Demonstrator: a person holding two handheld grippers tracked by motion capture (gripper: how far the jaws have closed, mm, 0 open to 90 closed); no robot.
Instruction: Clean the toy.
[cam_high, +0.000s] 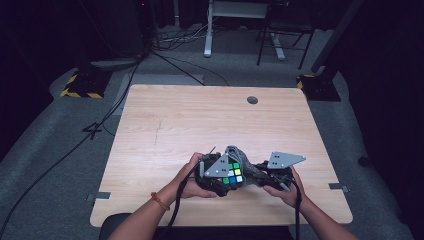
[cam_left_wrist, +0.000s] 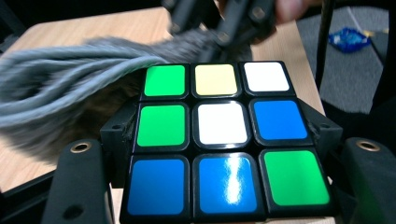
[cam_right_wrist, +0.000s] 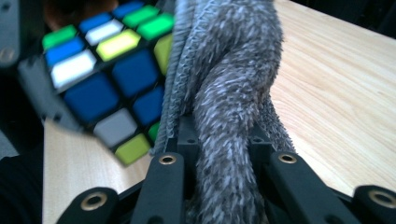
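1. High view: a light wooden table (cam_high: 165, 125) is seen on a grey carpeted floor (cam_high: 45, 150), with a round cable hole (cam_high: 252, 100) near its far edge, right of centre.
2. A white desk frame (cam_high: 210, 30) and a dark chair (cam_high: 285, 35) are seen on the floor beyond the table, with black cables (cam_high: 120, 95) trailing off to the far left.
3. A person's forearms are brought in from the near edge; a red band (cam_high: 160, 201) is worn on the left wrist.
4. The left gripper (cam_high: 220, 180) is held at the near middle of the table, and its jaws are clamped on a Rubik's cube (cam_left_wrist: 224, 140), pressed against the cube's two sides.
5. The cube's upper face is shown in the left gripper view with green, yellow and white squares in the far row, green, white and blue in the middle row, and blue, blue and green nearest.
6. The right gripper (cam_high: 257, 175) is held just right of the cube, its jaws pinched on a twisted grey fuzzy cloth (cam_right_wrist: 229, 93).
7. The cloth is laid against the cube's right and far sides, touching it.
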